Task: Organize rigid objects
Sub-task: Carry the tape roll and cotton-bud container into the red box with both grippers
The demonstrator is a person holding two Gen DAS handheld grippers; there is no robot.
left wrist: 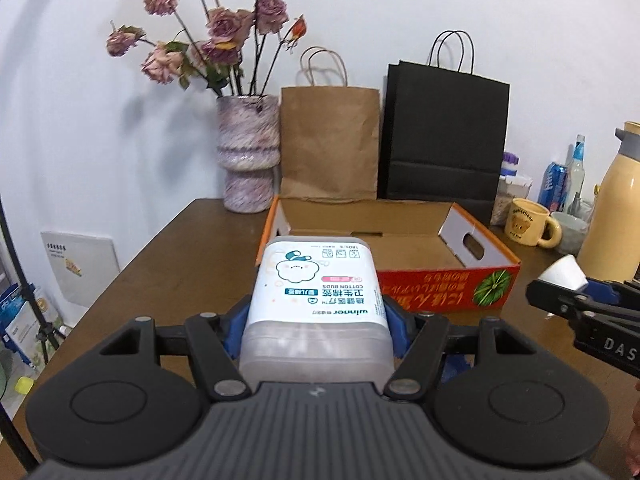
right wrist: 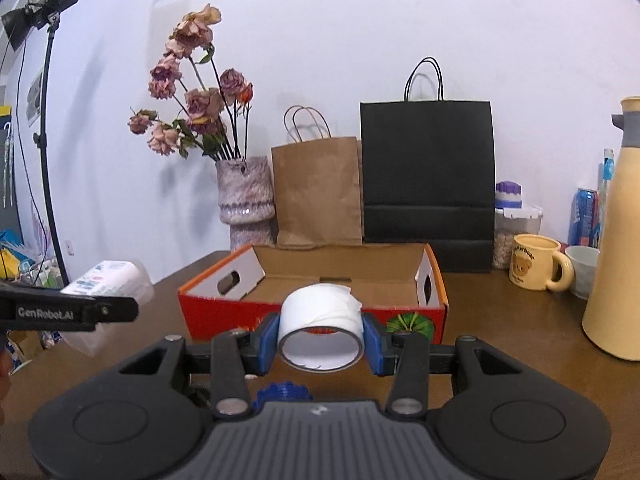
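— While both hands are loaded, which holds what?

— The left gripper (left wrist: 316, 320) has its blue pads clamped on the sides of a cotton bud box (left wrist: 316, 300), a clear plastic tub with a white label. The right gripper (right wrist: 320, 338) is closed narrower, pinching a roll of white tape (right wrist: 320, 320) by its flat ends, so the hollow core faces the camera.

— Why those grips?

— My guess is that the flat sides give the pads firm faces, so neither thing can roll or twist. Both are carried clear of the table (right wrist: 500, 320), in front of the cardboard tray's (right wrist: 312, 268) red front wall.

— So the tray is the target?

— Likely. It sits open-topped in the middle of the table, orange-rimmed, with cut-out handles in its end walls. What shows of its floor is bare cardboard; the near strip is hidden behind the held things.

— Anything else holding contents?

— A mottled vase (right wrist: 246, 196) at the back left holds dried roses. A brown paper bag (right wrist: 316, 192) and a black paper bag (right wrist: 426, 172) stand against the wall; their insides are not visible. To the right stand a yellow mug (right wrist: 536, 262) and a tall cream flask (right wrist: 616, 248); I cannot tell what they hold.
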